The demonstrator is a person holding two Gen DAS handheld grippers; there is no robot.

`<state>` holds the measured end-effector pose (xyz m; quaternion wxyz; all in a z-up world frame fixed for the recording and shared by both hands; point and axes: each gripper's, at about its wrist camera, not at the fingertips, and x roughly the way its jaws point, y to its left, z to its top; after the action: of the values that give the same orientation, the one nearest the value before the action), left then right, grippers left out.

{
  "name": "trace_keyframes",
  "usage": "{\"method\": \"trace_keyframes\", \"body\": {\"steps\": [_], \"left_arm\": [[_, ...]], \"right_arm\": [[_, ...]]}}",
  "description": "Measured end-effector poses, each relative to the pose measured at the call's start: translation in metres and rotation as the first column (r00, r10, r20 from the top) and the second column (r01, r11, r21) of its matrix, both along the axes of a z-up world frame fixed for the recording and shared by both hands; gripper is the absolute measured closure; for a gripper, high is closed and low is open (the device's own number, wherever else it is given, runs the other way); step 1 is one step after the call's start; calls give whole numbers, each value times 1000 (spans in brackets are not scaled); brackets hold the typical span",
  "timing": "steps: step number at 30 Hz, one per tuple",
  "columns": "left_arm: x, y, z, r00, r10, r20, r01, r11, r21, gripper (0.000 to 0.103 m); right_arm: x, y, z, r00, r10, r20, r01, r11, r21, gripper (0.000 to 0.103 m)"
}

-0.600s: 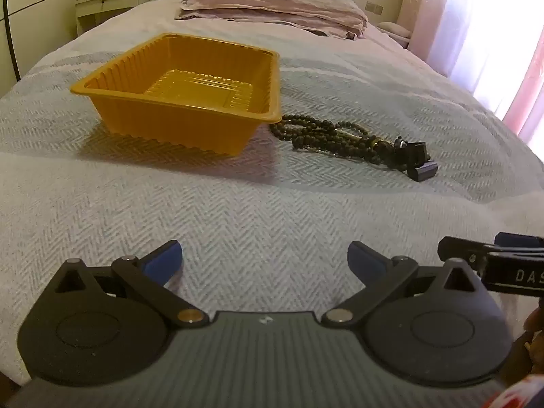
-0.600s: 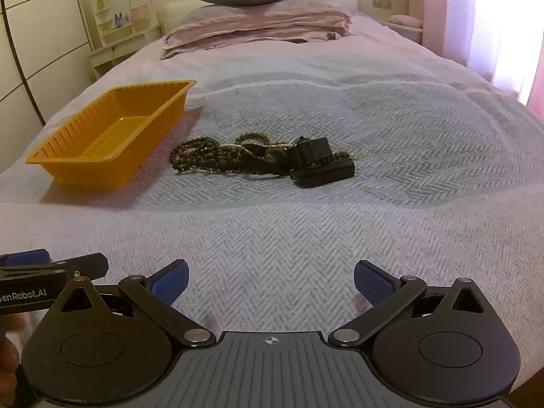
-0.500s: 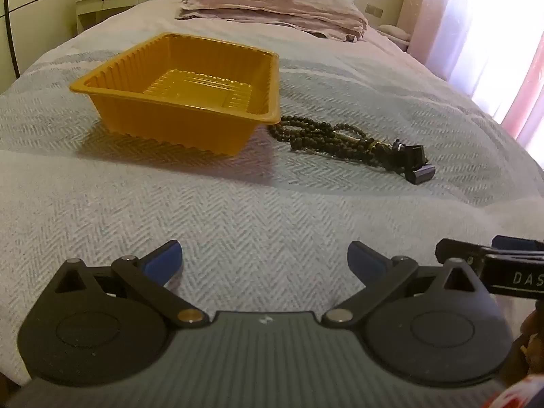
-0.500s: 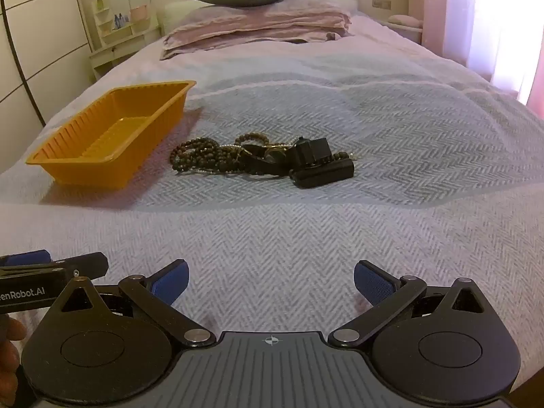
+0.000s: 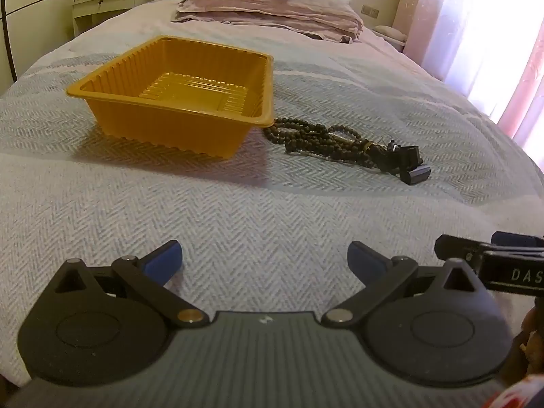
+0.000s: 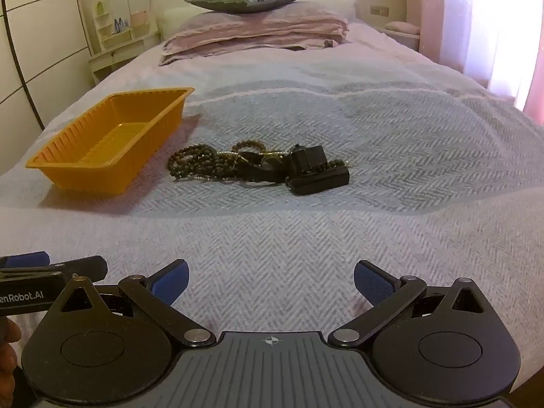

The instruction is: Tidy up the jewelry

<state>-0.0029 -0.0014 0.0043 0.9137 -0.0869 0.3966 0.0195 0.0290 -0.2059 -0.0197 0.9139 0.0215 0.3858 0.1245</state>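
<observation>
tray [image 6: 105,142] on bed [image 6: 340,238], left of beads [image 6: 200,163]; watch [image 6: 306,166] touching beads' right end; pillows [image 6: 255,30] far behind.

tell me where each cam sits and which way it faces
Left wrist: on the left gripper, fingers open, facing up the bed toward the orange tray; right gripper at right edge.
Right wrist: on the right gripper, fingers open, facing the bead pile; left gripper at left edge.
Shared: tray, beads, pillows.

Daylight glares through the blown-out curtain [image 6: 493,30] on the right, the tray [image 5: 176,102] casts a soft shadow leftward, and fisheye edges bend.
</observation>
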Motion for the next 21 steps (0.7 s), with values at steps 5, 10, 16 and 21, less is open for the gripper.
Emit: {"method": "trace_keyframes", "body": {"steps": [5,10,16,21], "left_arm": [[0,0,0,1000,-6,-1,6,1000,-3,1],[0,-2,0,1000,-10,-1,10,1000,-2,1],[1,-1,-1,1000,-14,-3,14,1000,-5,1],[1,-2,-2,1000,-17,-4,17,1000,-5,1]], "right_arm": [[-2,4,1,1000,10,0,-10,1000,-2,0],[0,4,1,1000,9,0,-9,1000,-4,0],[1,2,1,1000,1,0,-1,1000,-2,0],[1,2,1,1000,-2,0,2,1000,-3,0]]}}
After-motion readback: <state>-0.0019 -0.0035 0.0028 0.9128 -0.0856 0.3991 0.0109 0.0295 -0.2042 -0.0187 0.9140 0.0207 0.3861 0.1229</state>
